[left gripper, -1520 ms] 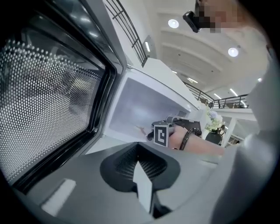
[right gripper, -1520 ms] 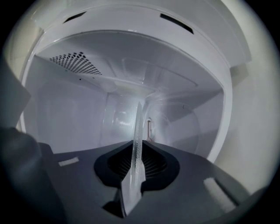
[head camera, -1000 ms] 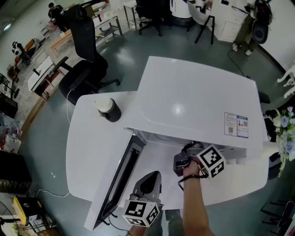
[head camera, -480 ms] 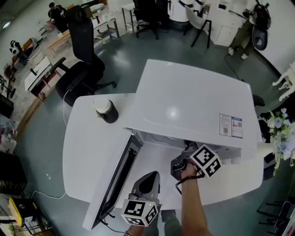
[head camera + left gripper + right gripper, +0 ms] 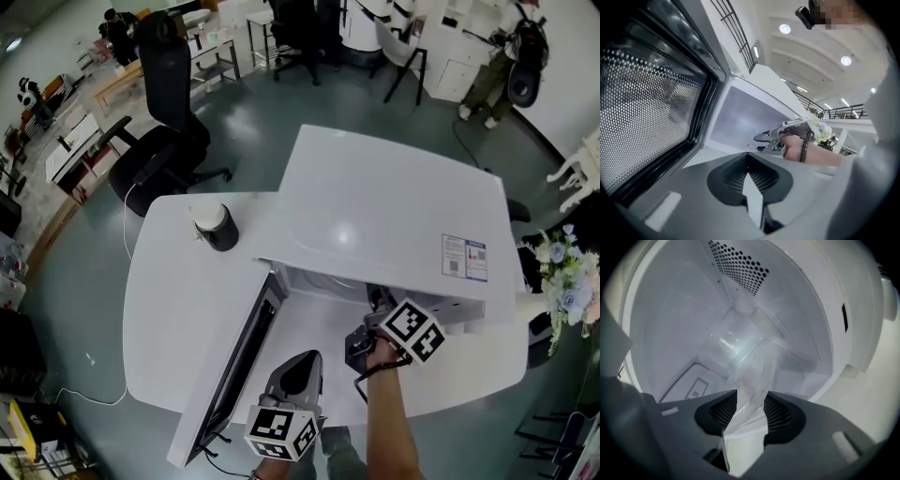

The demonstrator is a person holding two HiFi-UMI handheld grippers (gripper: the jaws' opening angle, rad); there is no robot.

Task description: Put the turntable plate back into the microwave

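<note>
The white microwave (image 5: 394,216) stands on the table with its door (image 5: 239,361) swung open to the left. My right gripper (image 5: 749,404) reaches into the cavity, and its marker cube (image 5: 412,330) shows below the microwave's front edge. Its jaws stand wide open. The clear glass turntable plate (image 5: 750,376) lies tilted inside, and its near rim runs between the pads without being pressed. My left gripper (image 5: 749,176) is shut and empty. It hovers low in front of the open door (image 5: 651,117), and from there the right gripper (image 5: 764,137) shows at the cavity mouth.
A black cup with a white lid (image 5: 216,225) stands on the white table (image 5: 178,300) left of the microwave. A black office chair (image 5: 164,141) is behind the table, and flowers (image 5: 572,281) are at the right edge.
The right gripper's marker cube has rolled a little and shifted slightly at the microwave mouth. The left gripper has stayed where it was.
</note>
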